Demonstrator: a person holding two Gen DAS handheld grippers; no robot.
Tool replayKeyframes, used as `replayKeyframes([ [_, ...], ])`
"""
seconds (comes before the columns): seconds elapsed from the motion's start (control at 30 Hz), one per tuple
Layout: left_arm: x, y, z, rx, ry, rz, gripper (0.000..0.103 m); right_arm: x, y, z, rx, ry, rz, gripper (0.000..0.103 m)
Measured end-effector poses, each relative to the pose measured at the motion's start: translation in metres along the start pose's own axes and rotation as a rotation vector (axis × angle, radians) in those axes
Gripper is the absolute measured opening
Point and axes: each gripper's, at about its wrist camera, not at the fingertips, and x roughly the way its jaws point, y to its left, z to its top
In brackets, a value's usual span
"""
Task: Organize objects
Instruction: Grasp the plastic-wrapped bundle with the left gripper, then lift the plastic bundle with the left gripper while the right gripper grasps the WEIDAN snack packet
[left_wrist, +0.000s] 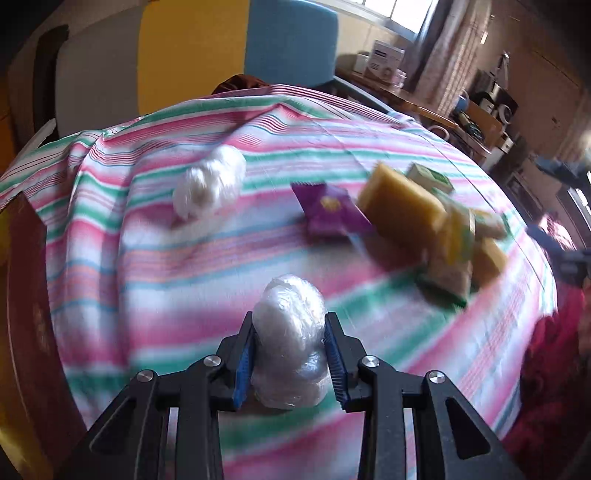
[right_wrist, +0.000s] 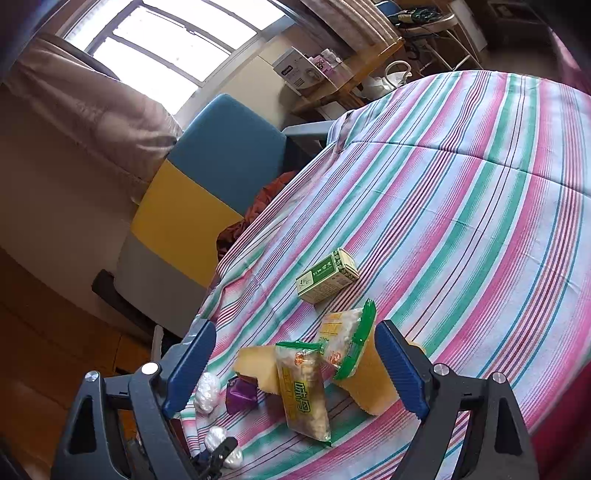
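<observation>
The left tool (left_wrist: 290, 354) is clamped on a white bundle wrapped in clear plastic (left_wrist: 291, 336), its blue ribbed pads (left_wrist: 244, 363) pressing the wrap from both sides; the bundle stands upright between them, its top rising past the fingertips, over the striped cloth (left_wrist: 184, 277) that covers the surface. A second wrapped white bundle (left_wrist: 210, 182) lies farther off on the cloth, well apart from the tool. To its right is a purple packet (left_wrist: 330, 210), touching a yellow sponge (left_wrist: 402, 206) that leans in a loose pile with green-edged snack packets (left_wrist: 448, 266) and a small green box (left_wrist: 430, 177). The right tool (right_wrist: 295, 365) stands wide open above that same pile, gripping nothing: in its view a snack packet with green print (right_wrist: 304, 395) and a second snack packet (right_wrist: 345, 338) appear between its fingers, the green box (right_wrist: 327, 277) lying beyond the tips.
</observation>
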Motion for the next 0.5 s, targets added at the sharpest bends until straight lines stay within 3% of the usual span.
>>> replayKeyframes([
  [0.2, -0.026, -0.012, -0.042, 0.051, -0.021, -0.032, 0.035, 0.006, 0.007, -0.004, -0.047, 0.033, -0.007, 0.090],
  [0.4, -0.029, -0.012, -0.050, 0.058, -0.025, -0.044, 0.035, 0.017, 0.034, -0.018, -0.202, 0.108, 0.033, 0.089],
  [0.5, -0.031, -0.010, -0.052, 0.046, -0.024, -0.049, 0.035, 0.032, 0.050, -0.033, -0.308, 0.195, 0.022, 0.086],
])
